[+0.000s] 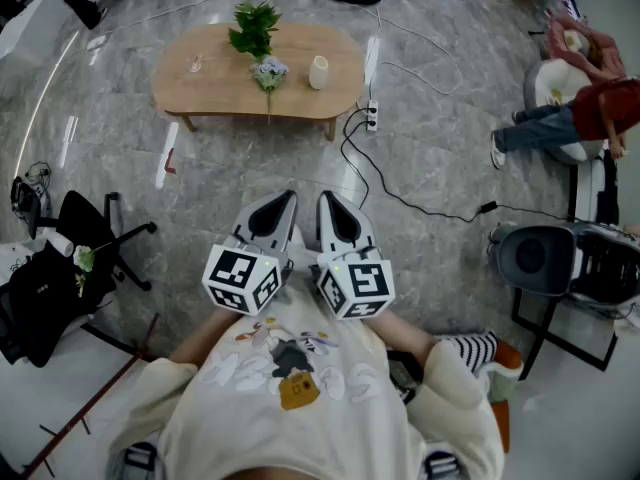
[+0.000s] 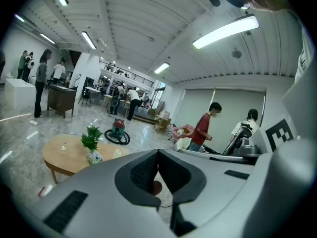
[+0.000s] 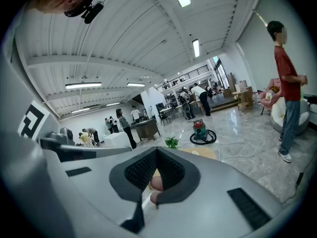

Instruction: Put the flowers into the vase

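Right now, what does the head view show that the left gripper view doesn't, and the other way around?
Only the head view: a black office chair at the left, a power strip on the floor, and the person's cream sweater. Only the left gripper view: ceiling lights and a distant group of standing people. Both: the wooden table with the green plant on it.

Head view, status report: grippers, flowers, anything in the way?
Left gripper shut, right gripper shut, both empty, near chest. Green sprigs and patterned vase on far wooden table, untouched. Black cable across floor between.
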Tool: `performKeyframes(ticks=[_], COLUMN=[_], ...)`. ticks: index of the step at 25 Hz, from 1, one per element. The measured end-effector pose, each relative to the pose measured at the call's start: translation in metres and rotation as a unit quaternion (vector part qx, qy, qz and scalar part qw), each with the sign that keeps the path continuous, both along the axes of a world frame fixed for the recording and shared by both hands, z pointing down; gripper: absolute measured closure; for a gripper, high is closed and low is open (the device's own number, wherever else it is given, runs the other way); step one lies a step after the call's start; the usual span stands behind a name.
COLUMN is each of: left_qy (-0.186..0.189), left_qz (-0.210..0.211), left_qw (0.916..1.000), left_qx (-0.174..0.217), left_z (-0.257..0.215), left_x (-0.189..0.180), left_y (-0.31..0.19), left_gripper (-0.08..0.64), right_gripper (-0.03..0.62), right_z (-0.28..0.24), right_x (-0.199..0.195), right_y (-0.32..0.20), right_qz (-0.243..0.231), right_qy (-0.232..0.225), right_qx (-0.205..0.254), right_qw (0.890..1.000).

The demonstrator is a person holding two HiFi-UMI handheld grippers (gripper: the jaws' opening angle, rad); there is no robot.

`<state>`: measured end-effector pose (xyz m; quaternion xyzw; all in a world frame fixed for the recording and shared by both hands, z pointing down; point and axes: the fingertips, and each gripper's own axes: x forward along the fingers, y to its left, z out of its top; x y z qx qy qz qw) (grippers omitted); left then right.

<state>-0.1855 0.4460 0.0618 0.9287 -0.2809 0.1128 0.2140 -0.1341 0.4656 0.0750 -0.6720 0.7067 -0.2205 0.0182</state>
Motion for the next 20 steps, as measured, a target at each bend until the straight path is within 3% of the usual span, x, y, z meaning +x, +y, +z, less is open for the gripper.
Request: performKeyframes(ticks=[9,15,20], left_qy=[-0.004,0.003,0.011], left_qz=[-0.001,-0.005,-0.012], left_qw=[1.0,1.0,0.9996], left_qx=[-0.008,-0.008,-0.023], left_z=[0.004,0.005,0.015], left_x=[-0.004,-0.009,-0.018], left_y=[-0.001,-0.005,-0.004], left_gripper=[0.551,0.551,0.551], right_gripper=[0.591,0.591,0.591], right_z=[0.003,0.007,0.01], right_x=[-0.004,-0.013,-0.024], right_y=[-0.002,-0.005,-0.003], right_qz=[-0.002,-0.019,-0.031], right_qy=[-0.004,-0.043,-0.018], right_qx=[-0.019,-0.022,-0.032], right_qw=[1.0,0.999,0.999])
